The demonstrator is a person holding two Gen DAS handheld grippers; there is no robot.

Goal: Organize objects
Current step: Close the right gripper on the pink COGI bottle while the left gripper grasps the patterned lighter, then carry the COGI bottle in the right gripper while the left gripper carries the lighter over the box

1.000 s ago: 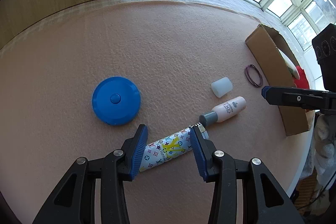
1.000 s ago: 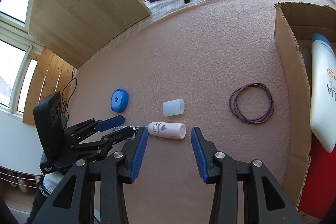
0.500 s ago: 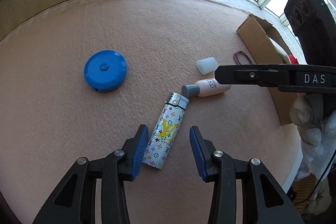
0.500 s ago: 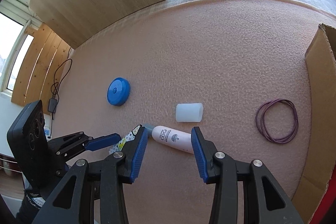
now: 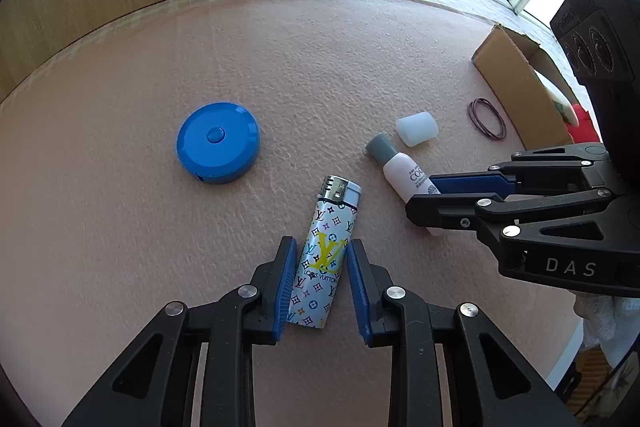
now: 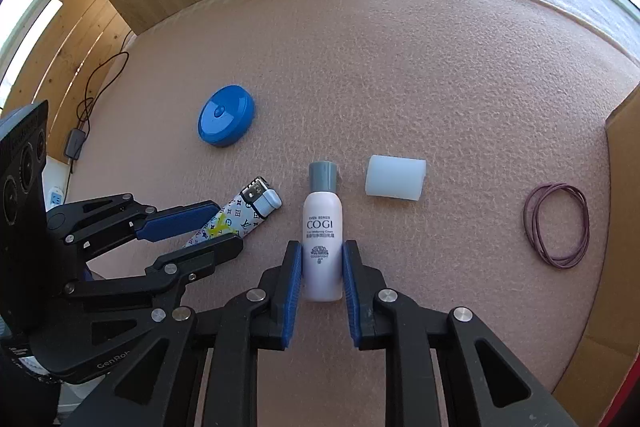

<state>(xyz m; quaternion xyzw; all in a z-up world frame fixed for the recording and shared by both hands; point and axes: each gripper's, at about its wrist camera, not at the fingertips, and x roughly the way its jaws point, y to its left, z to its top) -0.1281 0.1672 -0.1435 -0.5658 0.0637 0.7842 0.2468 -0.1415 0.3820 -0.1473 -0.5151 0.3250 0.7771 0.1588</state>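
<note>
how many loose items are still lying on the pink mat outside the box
5: blue round case far left, patterned lighter between the left hand-held gripper fingers, white bottle between the right hand-held gripper fingers, white cap, rubber bands near the cardboard box.

Both wrist cameras look steeply down, close over the pink mat [image 5: 360,67]; left faces the lighter [image 5: 324,259], right the bottle [image 6: 322,227]. Both views share these 2.
</note>
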